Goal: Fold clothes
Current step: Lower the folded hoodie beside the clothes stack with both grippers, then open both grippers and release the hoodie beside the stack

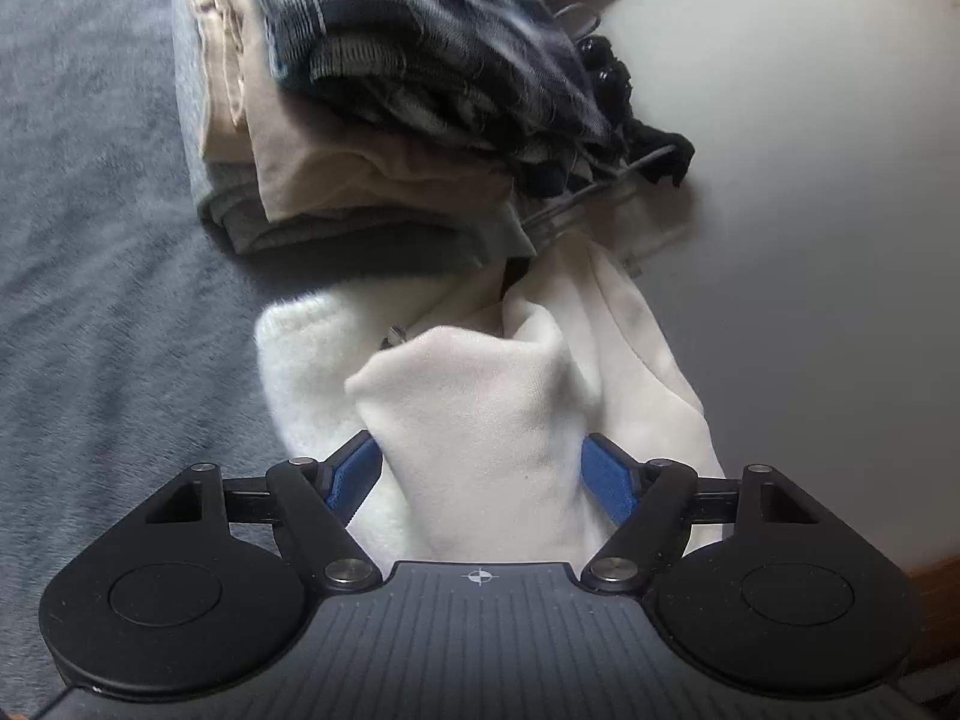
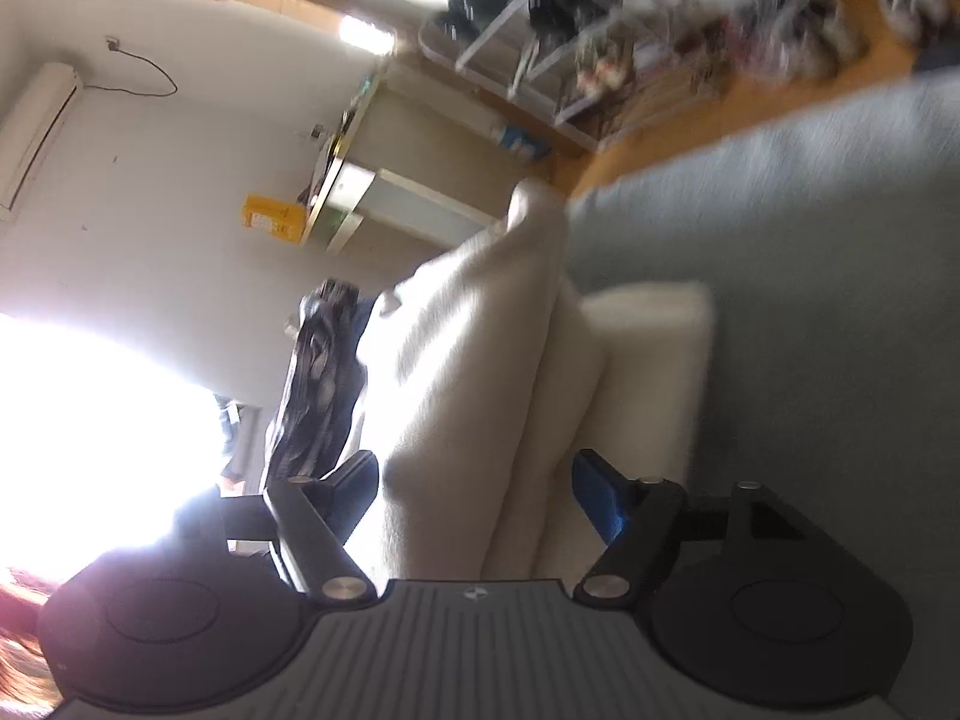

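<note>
Cream garment (image 1: 480, 414) between left tool (image 1: 483, 474) fingers

a grey blanket (image 1: 90, 252) covers the surface, with a pale wall (image 1: 810, 210) beside it. the right wrist view shows an air conditioner (image 2: 36, 126), a yellow box (image 2: 273, 219), a blurred metal rack (image 2: 528, 42) and an orange floor (image 2: 660, 132).

Left wrist view: looks forward and down along the left gripper (image 1: 480, 474), close over the cream garment (image 1: 480, 408); folded stack (image 1: 360, 180) far left.
Right wrist view: rolled sideways, close behind the right gripper (image 2: 474, 498), facing the room's far wall (image 2: 180, 180).
Shared: the cream garment (image 2: 468, 372) and grey bedding (image 1: 90, 300).
</note>
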A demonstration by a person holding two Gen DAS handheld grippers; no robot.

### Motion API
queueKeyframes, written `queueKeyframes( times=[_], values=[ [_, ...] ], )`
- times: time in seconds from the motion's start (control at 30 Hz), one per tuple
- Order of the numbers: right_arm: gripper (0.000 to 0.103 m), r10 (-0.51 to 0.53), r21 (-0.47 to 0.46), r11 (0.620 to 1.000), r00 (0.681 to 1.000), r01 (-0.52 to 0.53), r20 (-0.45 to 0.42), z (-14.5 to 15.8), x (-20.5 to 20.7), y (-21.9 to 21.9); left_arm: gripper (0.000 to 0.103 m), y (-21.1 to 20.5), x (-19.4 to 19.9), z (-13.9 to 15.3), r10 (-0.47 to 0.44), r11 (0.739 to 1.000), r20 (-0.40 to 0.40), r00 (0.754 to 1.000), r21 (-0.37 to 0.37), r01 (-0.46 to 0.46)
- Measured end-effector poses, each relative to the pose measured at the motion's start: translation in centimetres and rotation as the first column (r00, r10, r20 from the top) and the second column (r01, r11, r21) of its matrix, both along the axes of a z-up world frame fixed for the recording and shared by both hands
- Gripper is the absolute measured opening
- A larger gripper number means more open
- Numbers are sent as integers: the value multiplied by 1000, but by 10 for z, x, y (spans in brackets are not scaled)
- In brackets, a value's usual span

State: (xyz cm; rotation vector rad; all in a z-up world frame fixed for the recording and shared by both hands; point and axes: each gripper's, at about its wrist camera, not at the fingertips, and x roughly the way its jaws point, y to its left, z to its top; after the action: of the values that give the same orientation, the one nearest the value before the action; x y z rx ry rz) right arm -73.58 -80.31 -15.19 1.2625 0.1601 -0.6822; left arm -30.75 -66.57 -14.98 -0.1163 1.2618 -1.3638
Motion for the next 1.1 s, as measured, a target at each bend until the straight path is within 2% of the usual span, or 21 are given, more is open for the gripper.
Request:
queueKeyframes(
  times=[0.03, 0.1, 0.2, 0.27, 0.3, 0.33, 0.4, 0.43, 0.47, 0.5, 0.63, 0.67, 0.73, 0.8, 0.83, 0.87, 0.9, 0.93, 0.97, 1.03, 1.1],
  values=[
    [74, -23, -51, 999, 999, 21, -38, 12, -4, 7, 77, 5, -6, 10, -25, 999, 74, 997, -38, 28],
    [70, -39, -185, 983, 993, 17, -114, 38, -4, 22, 77, 14, -18, 29, -67, 990, 223, 973, -108, 93],
    [63, 30, -409, 904, 970, -129, -240, 76, 26, 48, 79, 28, -37, 57, -103, 960, 440, 892, -191, 205],
    [61, 107, -504, 822, 941, -265, -320, 87, 53, 67, 79, 28, -60, 56, -173, 938, 557, 813, -159, 308],
    [60, 137, -512, 797, 921, -321, -365, 84, 65, 71, 79, 21, -70, 49, -208, 931, 594, 777, -124, 344],
    [59, 148, -498, 784, 891, -370, -429, 76, 79, 72, 79, 15, -71, 39, -226, 932, 591, 774, -101, 349],
    [55, 157, -456, 765, 818, -455, -553, 59, 103, 73, 87, 4, -66, 14, -244, 941, 544, 803, -68, 332],
    [50, 147, -429, 772, 788, -469, -598, 51, 109, 73, 88, 2, -60, 10, -242, 945, 512, 824, -67, 319],
    [49, 142, -416, 785, 788, -459, -600, 50, 111, 73, 85, 5, -56, 13, -232, 948, 489, 841, -79, 307],
    [49, 134, -422, 794, 804, -437, -580, 57, 110, 76, 85, 10, -53, 20, -218, 949, 485, 847, -97, 300],
    [48, 46, -531, 763, 851, -368, -523, 88, 102, 76, 84, 17, -48, 42, -155, 931, 483, 862, -222, 291],
    [48, 24, -531, 776, 858, -339, -512, 89, 103, 66, 85, 13, -50, 46, -161, 921, 484, 860, -240, 308],
    [48, -17, -510, 819, 876, -264, -481, 79, 98, 45, 89, -17, -54, 33, -232, 919, 447, 864, -191, 346],
    [48, -38, -419, 888, 875, -192, -483, 61, 92, 23, 78, -47, -55, 15, -278, 929, 414, 867, -115, 353],
    [48, -43, -369, 917, 883, -151, -468, 52, 90, 13, 70, -52, -49, 11, -267, 939, 391, 881, -99, 329],
    [48, -67, -344, 934, 898, -97, -435, 49, 85, 10, 70, -53, -42, 11, -254, 947, 355, 900, -99, 307],
    [48, -98, -341, 939, 911, -48, -399, 55, 80, 15, 71, -47, -33, 16, -234, 951, 318, 919, -121, 284],
    [49, -126, -343, 939, 925, -6, -358, 62, 74, 22, 78, -37, -24, 23, -210, 954, 279, 937, -153, 259],
    [49, -143, -358, 933, 938, 22, -315, 72, 67, 34, 87, -24, -15, 33, -185, 954, 277, 943, -181, 241],
    [49, -181, -376, 924, 942, 65, -282, 90, 58, 61, 89, 6, 0, 55, -152, 950, 314, 937, -217, 227],
    [51, -213, -380, 920, 938, 97, -275, 104, 54, 89, 89, 29, 12, 75, -157, 945, 359, 920, -216, 246]
  ],
)
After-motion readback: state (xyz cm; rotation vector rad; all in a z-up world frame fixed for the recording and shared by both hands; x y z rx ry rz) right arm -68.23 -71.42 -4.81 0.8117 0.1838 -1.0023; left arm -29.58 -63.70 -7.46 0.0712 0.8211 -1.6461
